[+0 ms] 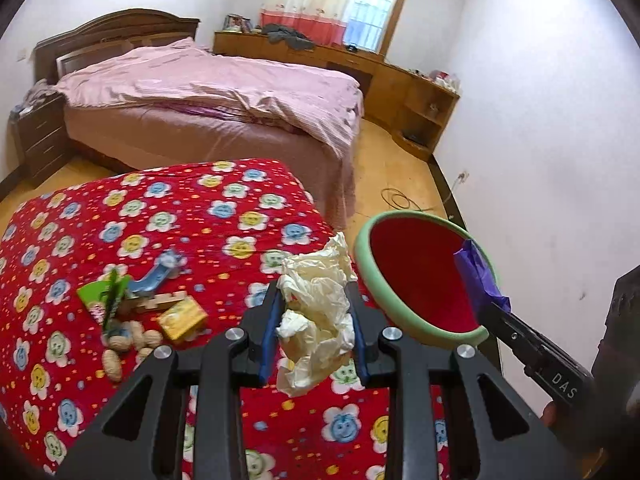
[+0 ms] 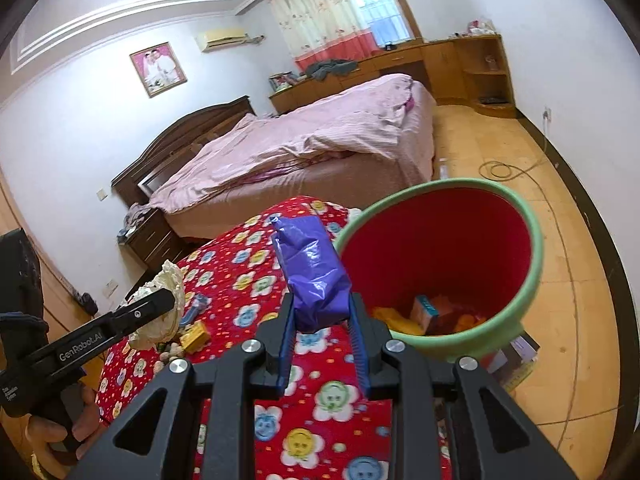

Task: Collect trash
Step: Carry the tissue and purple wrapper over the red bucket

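My left gripper (image 1: pixel 316 300) is shut on a crumpled cream plastic wrapper (image 1: pixel 316 312), held above the red flowered cloth (image 1: pixel 168 216). From the right wrist view the same wrapper (image 2: pixel 162 312) shows at the left, in the left gripper (image 2: pixel 166 300). My right gripper (image 2: pixel 320 304) is shut on a crumpled purple plastic bag (image 2: pixel 314 276), just left of the rim of a green bin with a red inside (image 2: pixel 532 264). That bin (image 1: pixel 366 264) and the purple bag (image 1: pixel 478 276) appear right of the wrapper. Orange and boxed trash lies in the bin's bottom.
On the cloth at the left lie a green packet (image 1: pixel 102 296), a blue toy (image 1: pixel 160 274), a yellow box (image 1: pixel 182 316), wooden pieces and several peanuts (image 1: pixel 136 340). A pink-covered bed (image 1: pixel 224 92) stands behind. A cable (image 2: pixel 504 168) coils on the wooden floor.
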A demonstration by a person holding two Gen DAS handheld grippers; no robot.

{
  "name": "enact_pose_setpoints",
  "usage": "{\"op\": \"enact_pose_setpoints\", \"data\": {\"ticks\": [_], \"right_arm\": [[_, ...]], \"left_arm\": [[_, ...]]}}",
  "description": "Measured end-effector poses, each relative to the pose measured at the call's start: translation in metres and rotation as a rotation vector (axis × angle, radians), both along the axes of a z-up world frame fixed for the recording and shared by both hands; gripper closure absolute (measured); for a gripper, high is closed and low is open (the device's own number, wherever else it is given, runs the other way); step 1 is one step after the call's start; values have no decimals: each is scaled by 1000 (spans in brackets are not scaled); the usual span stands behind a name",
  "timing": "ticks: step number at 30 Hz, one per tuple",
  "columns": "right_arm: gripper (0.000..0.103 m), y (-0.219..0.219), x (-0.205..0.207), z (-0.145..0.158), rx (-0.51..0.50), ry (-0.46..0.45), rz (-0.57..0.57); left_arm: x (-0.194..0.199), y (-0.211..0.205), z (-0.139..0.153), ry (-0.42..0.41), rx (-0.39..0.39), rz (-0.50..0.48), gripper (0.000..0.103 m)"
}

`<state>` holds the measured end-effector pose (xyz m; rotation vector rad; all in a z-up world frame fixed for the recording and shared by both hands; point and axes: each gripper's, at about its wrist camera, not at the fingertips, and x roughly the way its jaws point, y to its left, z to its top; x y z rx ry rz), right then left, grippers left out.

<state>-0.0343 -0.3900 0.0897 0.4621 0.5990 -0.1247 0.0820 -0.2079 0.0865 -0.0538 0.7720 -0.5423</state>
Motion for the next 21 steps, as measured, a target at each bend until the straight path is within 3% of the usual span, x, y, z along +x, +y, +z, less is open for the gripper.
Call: {"op": "enact_pose_setpoints", "data": {"ticks": [21], "right_arm": [[75, -92, -17, -30, 51, 41, -165]], "left_arm": [[10, -114, -25, 4, 89, -177, 73]]}}
